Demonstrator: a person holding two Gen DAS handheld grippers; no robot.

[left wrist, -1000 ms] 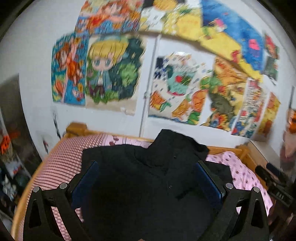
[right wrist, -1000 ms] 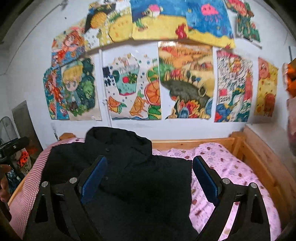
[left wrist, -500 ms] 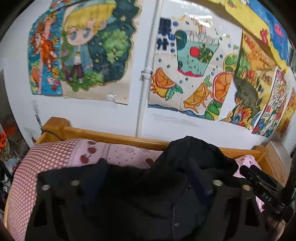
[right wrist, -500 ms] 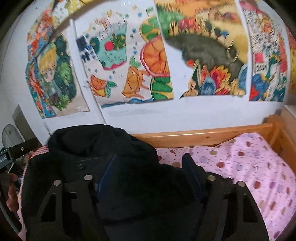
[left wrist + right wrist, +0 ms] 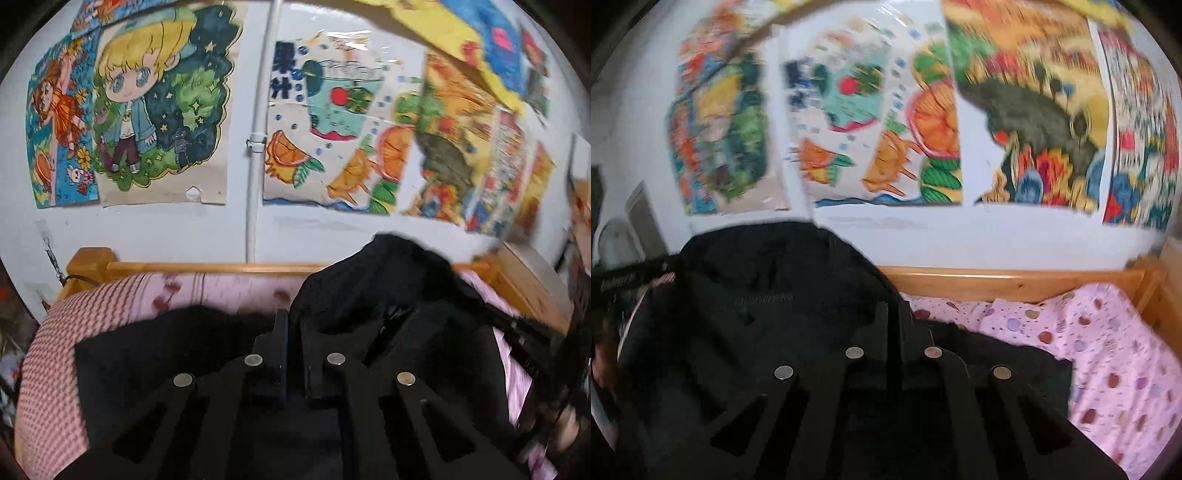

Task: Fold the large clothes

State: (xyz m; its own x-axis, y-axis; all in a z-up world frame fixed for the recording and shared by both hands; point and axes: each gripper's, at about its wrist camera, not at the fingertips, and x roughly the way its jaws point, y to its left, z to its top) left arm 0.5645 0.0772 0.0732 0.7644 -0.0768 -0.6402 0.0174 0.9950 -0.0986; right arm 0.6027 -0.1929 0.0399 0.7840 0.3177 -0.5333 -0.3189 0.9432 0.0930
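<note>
A large black hooded garment (image 5: pixel 388 295) lies spread on the pink bed (image 5: pixel 55 332); its hood bunches up at the far side by the wall. My left gripper (image 5: pixel 291 325) is shut on the black garment near its left middle. In the right wrist view the same garment (image 5: pixel 757 295) fills the left and centre. My right gripper (image 5: pixel 894 317) is shut on the garment near its right part. The pinched cloth itself is hard to see, black on black.
The wooden bed frame (image 5: pixel 1015 280) runs along the wall under colourful posters (image 5: pixel 159 99). Pink dotted bedding (image 5: pixel 1108 350) lies to the right of the garment. The other gripper (image 5: pixel 532 343) shows at the right edge of the left wrist view.
Both grippers went from wide open to shut, closing on the black garment. Both cameras moved in lower and closer to the cloth.
</note>
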